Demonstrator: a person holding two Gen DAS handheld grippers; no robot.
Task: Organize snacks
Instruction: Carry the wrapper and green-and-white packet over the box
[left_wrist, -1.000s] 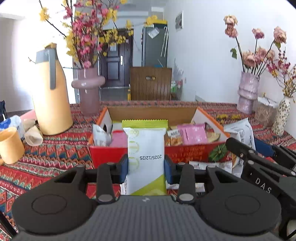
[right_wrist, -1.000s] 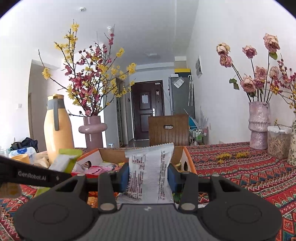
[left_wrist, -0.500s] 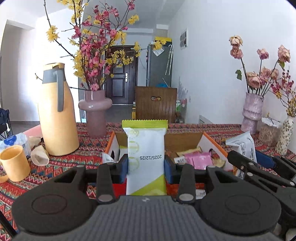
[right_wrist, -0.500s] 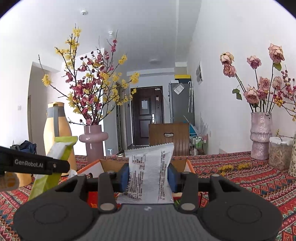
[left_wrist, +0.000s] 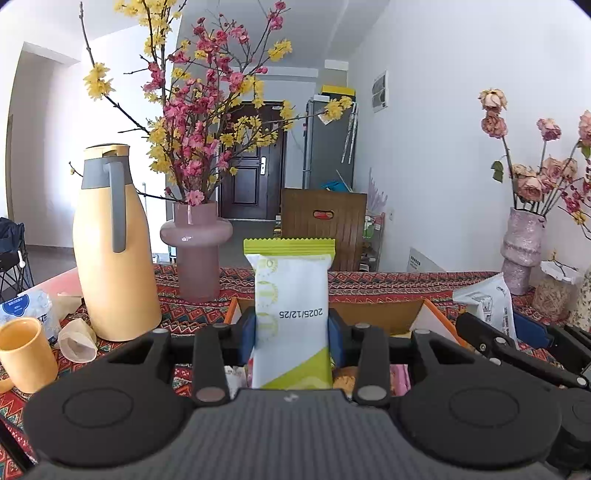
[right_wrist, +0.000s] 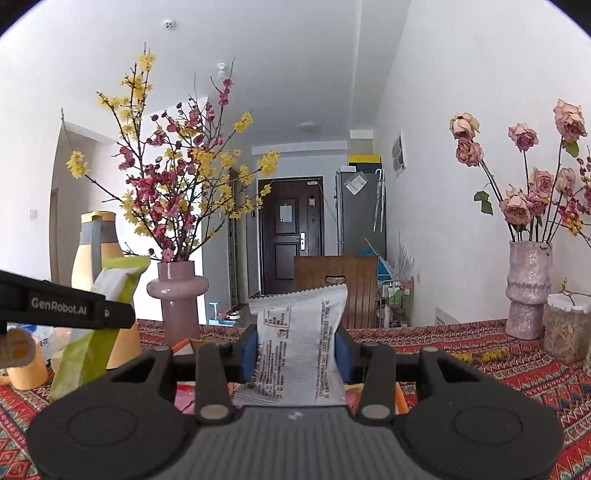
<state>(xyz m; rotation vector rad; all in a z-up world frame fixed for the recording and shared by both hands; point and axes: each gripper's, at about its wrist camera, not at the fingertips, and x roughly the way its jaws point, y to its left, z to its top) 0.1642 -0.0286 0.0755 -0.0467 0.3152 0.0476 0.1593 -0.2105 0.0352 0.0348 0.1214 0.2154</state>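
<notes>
- Dark door (right_wrist: 290, 236) at the hall's far end.
- Grey fridge (right_wrist: 360, 210) right of the door.
- Wooden chair (right_wrist: 338, 284) before the fridge.
- White walls (right_wrist: 461, 74) and ceiling, daylight.
- Patterned cloth on the worktop (right_wrist: 480, 347).

Both views bright, even daylight, strongest from the left; white walls (left_wrist: 424, 147) and ceiling (right_wrist: 277, 74) near blown out. Soft shadows only, none hard on the tablecloth (right_wrist: 498, 362). Small glare streak on the pink vase (right_wrist: 168, 280). Heavy fisheye: door frame and wall edges bow, dark vignette in the corners. Focus sharp mid-scene; date print on the green-white packet (left_wrist: 291, 314) is readable. Near black gripper body reads dark, low detail. No motion blur in either view.
</notes>
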